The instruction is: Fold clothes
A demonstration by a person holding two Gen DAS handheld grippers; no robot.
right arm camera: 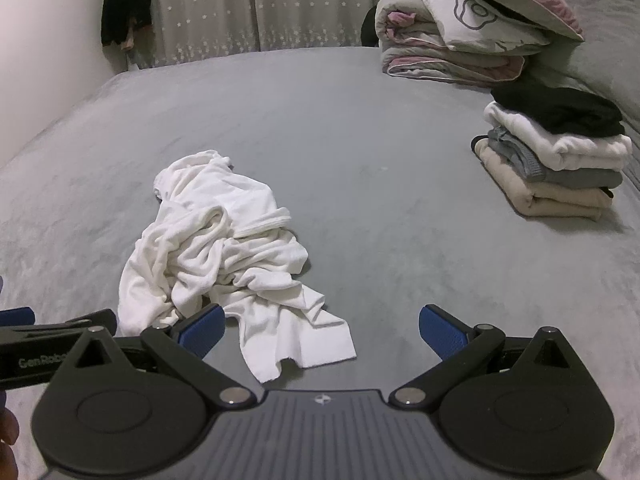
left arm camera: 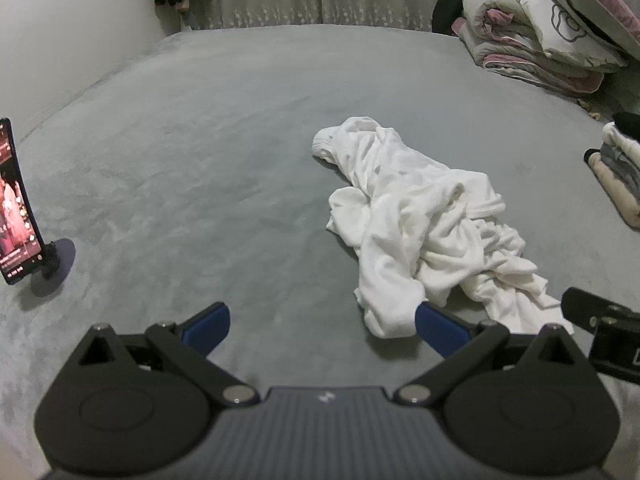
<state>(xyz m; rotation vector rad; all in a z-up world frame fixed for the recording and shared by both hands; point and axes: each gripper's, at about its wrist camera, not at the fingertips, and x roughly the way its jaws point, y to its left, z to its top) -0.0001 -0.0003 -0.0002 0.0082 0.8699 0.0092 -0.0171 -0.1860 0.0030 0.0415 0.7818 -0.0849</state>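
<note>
A crumpled white garment [left arm camera: 420, 220] lies in a heap on the grey bed cover [left arm camera: 200, 140]. In the left wrist view my left gripper [left arm camera: 322, 326] hovers open just short of the heap's near end, its right blue pad beside the cloth. Seen from the right wrist, the same white garment [right arm camera: 224, 248] lies to the left, and my right gripper [right arm camera: 322, 330] stands open above its near flap with nothing pinched. The other gripper's black body shows at each view's edge.
A stack of folded clothes [right arm camera: 556, 160], black on top, sits at the right of the bed. Folded quilts and pillows [right arm camera: 460, 32] are piled at the far right. A phone on a stand [left arm camera: 20, 204] glows at the left edge. Curtains [right arm camera: 240, 8] hang behind.
</note>
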